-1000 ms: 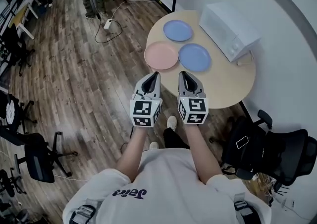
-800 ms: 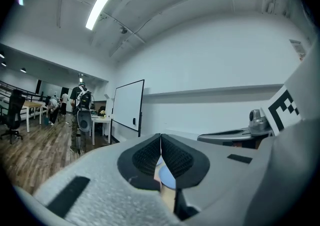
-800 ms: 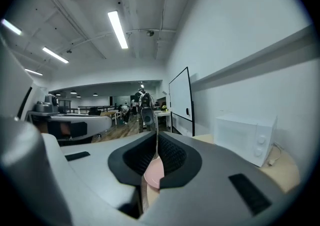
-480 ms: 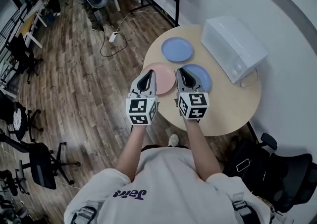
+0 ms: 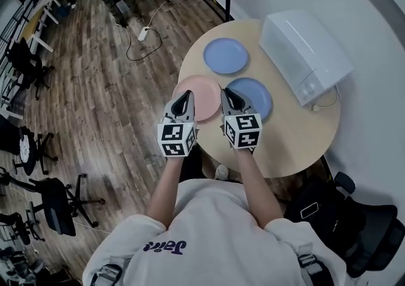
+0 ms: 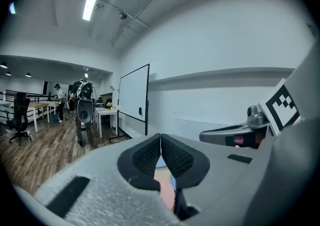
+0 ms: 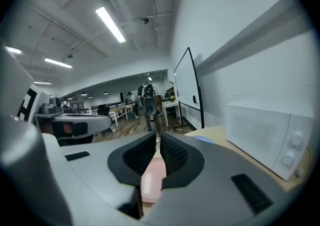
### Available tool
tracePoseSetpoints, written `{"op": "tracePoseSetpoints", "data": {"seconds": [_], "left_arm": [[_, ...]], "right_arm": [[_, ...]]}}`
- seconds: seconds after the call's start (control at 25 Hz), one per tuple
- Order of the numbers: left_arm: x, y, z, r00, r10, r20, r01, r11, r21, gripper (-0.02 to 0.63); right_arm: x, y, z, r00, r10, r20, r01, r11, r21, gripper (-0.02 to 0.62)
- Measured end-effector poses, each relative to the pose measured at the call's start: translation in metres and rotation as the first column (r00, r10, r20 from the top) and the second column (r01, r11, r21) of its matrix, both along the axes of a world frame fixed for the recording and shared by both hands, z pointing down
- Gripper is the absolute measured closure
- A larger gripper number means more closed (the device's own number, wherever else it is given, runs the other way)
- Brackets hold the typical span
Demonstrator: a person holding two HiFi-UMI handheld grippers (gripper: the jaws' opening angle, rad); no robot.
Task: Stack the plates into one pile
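Plates (image 5: 226, 55) lie left of microwave (image 5: 306, 55) (on table (image 5: 291, 145)).

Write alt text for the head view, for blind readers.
Left gripper and right gripper, shut and empty, point toward a round table with a pink plate, a far blue plate, a near blue plate and a white appliance.

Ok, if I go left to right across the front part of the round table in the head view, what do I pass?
pink plate → nearer blue plate → white microwave
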State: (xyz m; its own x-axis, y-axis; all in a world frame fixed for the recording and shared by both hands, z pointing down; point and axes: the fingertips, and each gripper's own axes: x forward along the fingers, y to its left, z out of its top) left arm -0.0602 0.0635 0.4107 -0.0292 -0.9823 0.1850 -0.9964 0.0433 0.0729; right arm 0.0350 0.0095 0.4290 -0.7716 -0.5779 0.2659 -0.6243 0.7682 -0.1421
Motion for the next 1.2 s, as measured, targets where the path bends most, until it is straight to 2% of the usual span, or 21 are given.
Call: {"op": "tracePoseSetpoints", "data": {"seconds": [0.28,0.48,0.64,0.92,0.96,1.04,1.08,1.2], "left_arm": [[-0.024,-0.044,0.031,0.999,-0.004,-0.034,0.002,0.998,-0.06,0.589],[-0.052,-0.076,0.052,0.998,0.026,-0.048,-0.031,0.993,-0.117,0.589],[-0.077,-0.09,0.08,0.997,0.032,-0.076,-0.046,0.98,-0.191,0.589],[-0.112,-0.098,0.145,0.99,0.023,-0.136,-0.068,0.938,-0.339,0.589],[-0.116,-0.097,0.155,0.989,0.018,-0.147,-0.07,0.93,-0.36,0.589],[-0.125,-0.092,0.174,0.986,0.005,-0.169,-0.073,0.914,-0.399,0.589],[-0.13,-0.088,0.183,0.983,-0.005,-0.181,-0.073,0.905,-0.419,0.589],[-0.142,-0.077,0.214,0.974,-0.05,-0.223,-0.065,0.875,-0.48,0.588]], "right_arm": [[-0.015,-0.046,0.026,0.997,-0.008,-0.074,0.005,0.999,-0.037,0.571],[-0.039,-0.079,0.057,0.983,-0.041,-0.178,0.024,0.995,-0.098,0.571],[-0.055,-0.1,0.083,0.963,-0.077,-0.257,0.039,0.988,-0.147,0.571],[-0.064,-0.126,0.138,0.924,-0.109,-0.367,0.014,0.968,-0.251,0.566],[-0.064,-0.129,0.147,0.917,-0.118,-0.38,0.013,0.963,-0.268,0.553],[-0.067,-0.131,0.166,0.9,-0.145,-0.412,0.012,0.952,-0.307,0.451],[-0.07,-0.131,0.176,0.889,-0.16,-0.43,0.013,0.945,-0.326,0.431],[-0.075,-0.132,0.202,0.854,-0.208,-0.477,0.025,0.931,-0.363,0.431]]}}
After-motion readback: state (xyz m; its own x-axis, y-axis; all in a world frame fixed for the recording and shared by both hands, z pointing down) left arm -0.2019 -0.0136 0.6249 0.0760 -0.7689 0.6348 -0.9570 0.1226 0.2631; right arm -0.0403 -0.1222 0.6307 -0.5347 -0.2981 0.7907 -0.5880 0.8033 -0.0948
